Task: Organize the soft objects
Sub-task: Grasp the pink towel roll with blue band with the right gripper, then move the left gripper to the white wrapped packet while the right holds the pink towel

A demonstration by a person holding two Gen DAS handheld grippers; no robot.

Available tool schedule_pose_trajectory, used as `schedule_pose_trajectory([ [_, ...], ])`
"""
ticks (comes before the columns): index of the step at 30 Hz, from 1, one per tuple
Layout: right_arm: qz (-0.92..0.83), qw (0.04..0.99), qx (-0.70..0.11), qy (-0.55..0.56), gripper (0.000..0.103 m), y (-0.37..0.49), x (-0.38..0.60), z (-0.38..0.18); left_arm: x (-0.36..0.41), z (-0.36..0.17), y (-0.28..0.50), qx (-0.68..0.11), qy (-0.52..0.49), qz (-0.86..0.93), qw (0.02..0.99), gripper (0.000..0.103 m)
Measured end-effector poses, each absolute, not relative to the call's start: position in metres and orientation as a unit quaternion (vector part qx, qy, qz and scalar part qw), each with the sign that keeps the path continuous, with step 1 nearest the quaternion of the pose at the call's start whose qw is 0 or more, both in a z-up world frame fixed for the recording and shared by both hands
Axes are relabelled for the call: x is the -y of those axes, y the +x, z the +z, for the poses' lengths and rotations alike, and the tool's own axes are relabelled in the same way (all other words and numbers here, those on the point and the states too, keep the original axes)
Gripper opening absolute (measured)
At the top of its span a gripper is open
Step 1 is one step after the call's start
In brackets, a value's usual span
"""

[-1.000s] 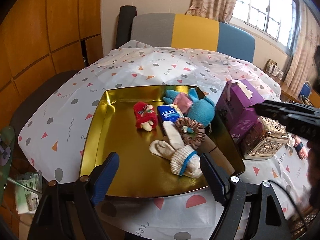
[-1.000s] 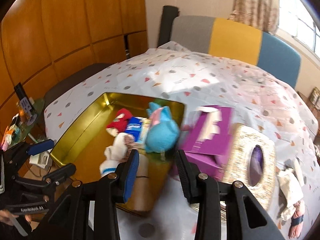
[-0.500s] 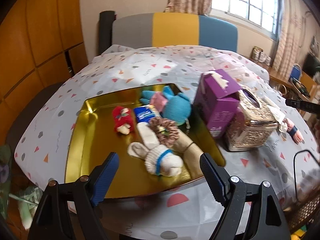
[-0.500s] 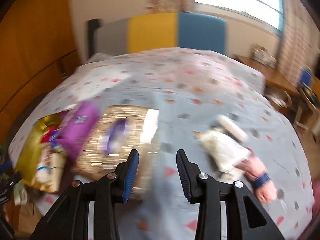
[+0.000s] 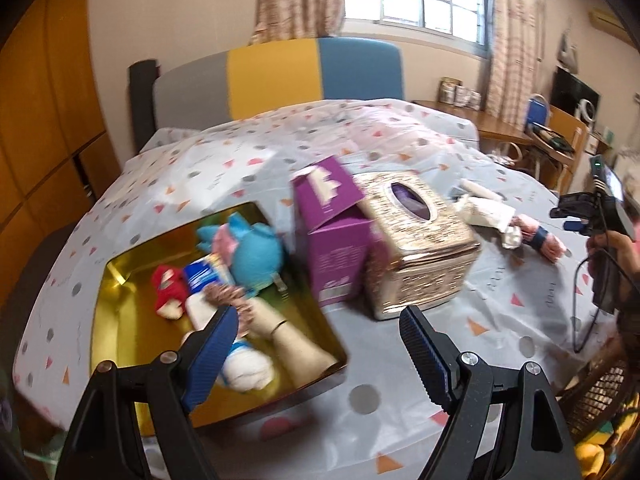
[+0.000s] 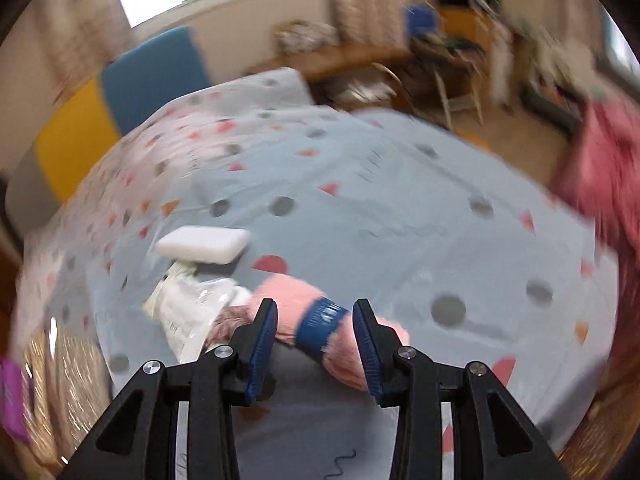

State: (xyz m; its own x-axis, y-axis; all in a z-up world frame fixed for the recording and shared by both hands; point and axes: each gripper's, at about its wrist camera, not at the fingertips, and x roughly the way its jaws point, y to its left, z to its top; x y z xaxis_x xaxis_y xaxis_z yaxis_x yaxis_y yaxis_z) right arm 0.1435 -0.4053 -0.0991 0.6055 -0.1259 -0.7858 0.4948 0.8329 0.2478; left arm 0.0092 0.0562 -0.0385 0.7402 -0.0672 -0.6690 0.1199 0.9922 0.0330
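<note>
The right gripper (image 6: 314, 334) hovers just over a pink sock (image 6: 320, 320) with a blue band, jaws partly apart astride it and not pressing. It looks light, limp and easily squashed; the banded middle seems the firmest place to pinch. Just beyond lie a clear packet (image 6: 192, 312) and a white sponge (image 6: 203, 245). The left gripper (image 5: 320, 352) is wide and empty above the gold tray (image 5: 116, 344).
</note>
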Motion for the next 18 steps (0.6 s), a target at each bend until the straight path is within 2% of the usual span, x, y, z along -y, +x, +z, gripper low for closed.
schedule_pose_trajectory([
  [18, -0.160, 0.837, -0.419, 0.313, 0.039, 0.139, 0.422, -0.113, 0.035, -0.022, 0.042, -0.349, 0.089, -0.144, 0.922, 0.083],
])
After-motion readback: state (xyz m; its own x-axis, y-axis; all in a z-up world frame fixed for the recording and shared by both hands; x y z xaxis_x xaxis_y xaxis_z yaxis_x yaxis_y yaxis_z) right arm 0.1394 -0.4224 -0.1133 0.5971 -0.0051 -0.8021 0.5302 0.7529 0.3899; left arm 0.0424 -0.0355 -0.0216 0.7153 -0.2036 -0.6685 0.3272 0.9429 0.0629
